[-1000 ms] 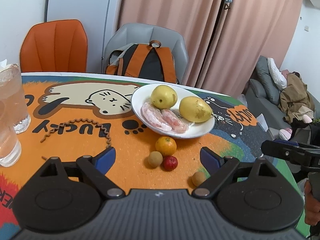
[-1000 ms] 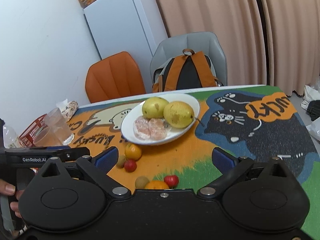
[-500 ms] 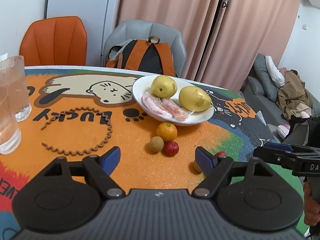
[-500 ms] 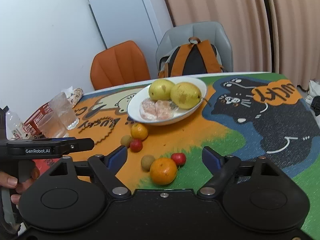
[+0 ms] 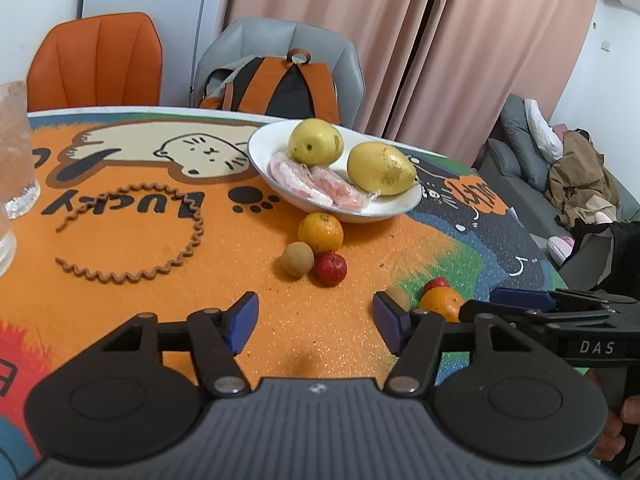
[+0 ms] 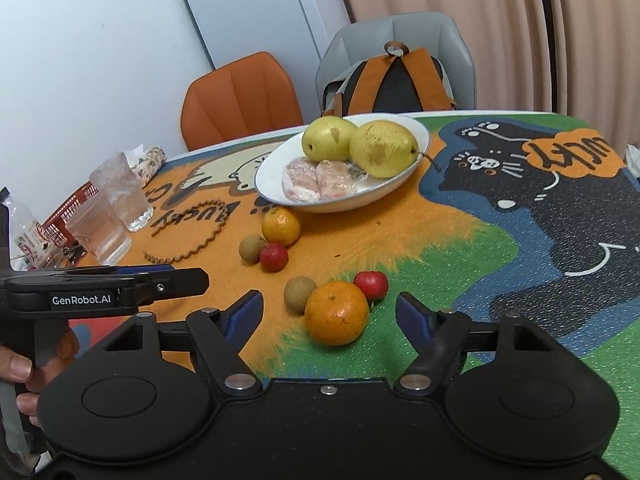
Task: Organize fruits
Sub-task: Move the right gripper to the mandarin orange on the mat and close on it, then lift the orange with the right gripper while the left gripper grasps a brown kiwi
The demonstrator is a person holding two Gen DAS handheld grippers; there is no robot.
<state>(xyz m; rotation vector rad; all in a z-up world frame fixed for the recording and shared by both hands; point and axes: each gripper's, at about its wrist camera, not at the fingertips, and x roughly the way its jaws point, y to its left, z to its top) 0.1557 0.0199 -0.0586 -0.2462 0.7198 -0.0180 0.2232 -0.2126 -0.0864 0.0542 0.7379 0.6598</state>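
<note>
A white plate (image 5: 400, 208) (image 6: 272, 194) holds two yellow pears (image 5: 380, 168) and wrapped pink pieces. In front of it lie an orange (image 5: 321, 233), a brown round fruit (image 5: 297, 259) and a small red fruit (image 5: 330, 268). My left gripper (image 5: 316, 320) hangs short of this cluster, its jaws closing with nothing between them. A second orange (image 6: 337, 312) lies between the fingers of my right gripper (image 6: 330, 314). Those jaws are closing too, and the pads stand apart from the orange. A brown fruit (image 6: 299, 294) and a red one (image 6: 371, 284) sit beside it.
Two glasses (image 6: 120, 196) stand at the table's left, near a red basket (image 6: 66, 212) and a bottle. A brown coiled cord (image 5: 160, 236) lies on the orange mat. Behind the table are an orange chair (image 5: 96, 60) and a grey chair with a backpack (image 5: 280, 84).
Both grippers have sunk toward the table and their jaws have narrowed. In the right wrist view the near orange has come up between the fingers.
</note>
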